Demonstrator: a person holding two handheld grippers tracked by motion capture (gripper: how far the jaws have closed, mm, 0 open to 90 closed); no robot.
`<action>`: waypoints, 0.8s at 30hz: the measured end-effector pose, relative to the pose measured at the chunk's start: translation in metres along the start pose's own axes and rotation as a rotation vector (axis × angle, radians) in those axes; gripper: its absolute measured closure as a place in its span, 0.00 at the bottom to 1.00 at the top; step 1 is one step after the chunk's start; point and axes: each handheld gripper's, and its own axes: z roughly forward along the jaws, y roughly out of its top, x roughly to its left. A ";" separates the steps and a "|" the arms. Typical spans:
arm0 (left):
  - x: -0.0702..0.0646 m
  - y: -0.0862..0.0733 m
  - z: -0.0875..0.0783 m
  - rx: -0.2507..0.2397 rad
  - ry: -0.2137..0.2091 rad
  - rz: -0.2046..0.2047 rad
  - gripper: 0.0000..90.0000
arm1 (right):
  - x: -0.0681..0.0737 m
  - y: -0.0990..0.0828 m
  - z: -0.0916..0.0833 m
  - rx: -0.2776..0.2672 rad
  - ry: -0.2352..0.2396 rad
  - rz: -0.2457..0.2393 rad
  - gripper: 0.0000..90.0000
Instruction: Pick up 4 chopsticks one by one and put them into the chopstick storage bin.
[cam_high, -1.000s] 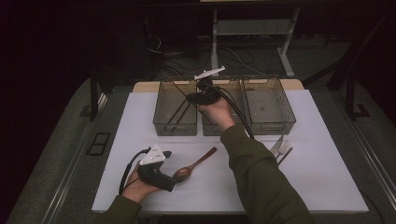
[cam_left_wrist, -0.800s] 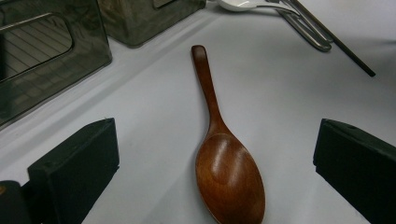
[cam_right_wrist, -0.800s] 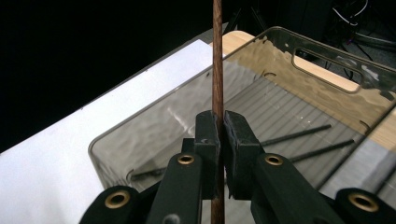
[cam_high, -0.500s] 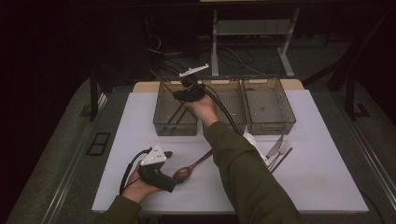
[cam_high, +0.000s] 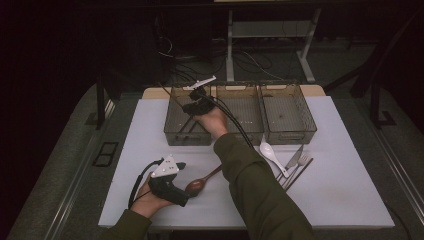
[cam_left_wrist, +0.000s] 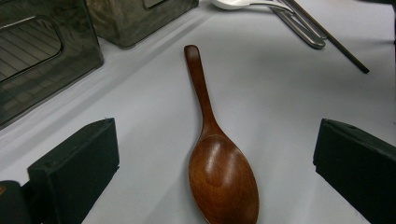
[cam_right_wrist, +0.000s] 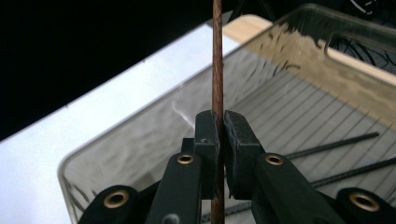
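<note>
Wooden chopstick (cam_right_wrist: 217, 56) is being pinched by the right gripper (cam_right_wrist: 219, 126) over the ten-o'clock bin (cam_high: 175, 131); left gripper (cam_left_wrist: 210, 154) is gaping around the brown spoon (cam_left_wrist: 219, 172).

A wooden spoon (cam_left_wrist: 223, 177) lies on the white table (cam_left_wrist: 280, 93) between the jaws of your left gripper (cam_left_wrist: 215, 149), bowl nearest. A white spoon (cam_left_wrist: 229, 3) and metal cutlery (cam_left_wrist: 301, 30) lie beyond it. Below your right gripper (cam_right_wrist: 220, 126) sits a clear bin (cam_right_wrist: 140, 135) holding two dark sticks (cam_right_wrist: 336, 144).
</note>
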 end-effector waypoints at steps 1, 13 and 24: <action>0.000 0.000 0.000 0.001 0.000 0.001 0.00 | 0.000 -0.001 0.001 0.009 -0.003 0.001 0.93; 0.000 0.000 0.000 0.004 0.001 0.004 0.00 | 0.001 -0.002 -0.017 0.017 0.009 0.004 0.65; 0.001 0.000 -0.002 0.006 0.000 0.013 0.00 | 0.002 -0.011 -0.052 -0.011 0.051 -0.015 0.50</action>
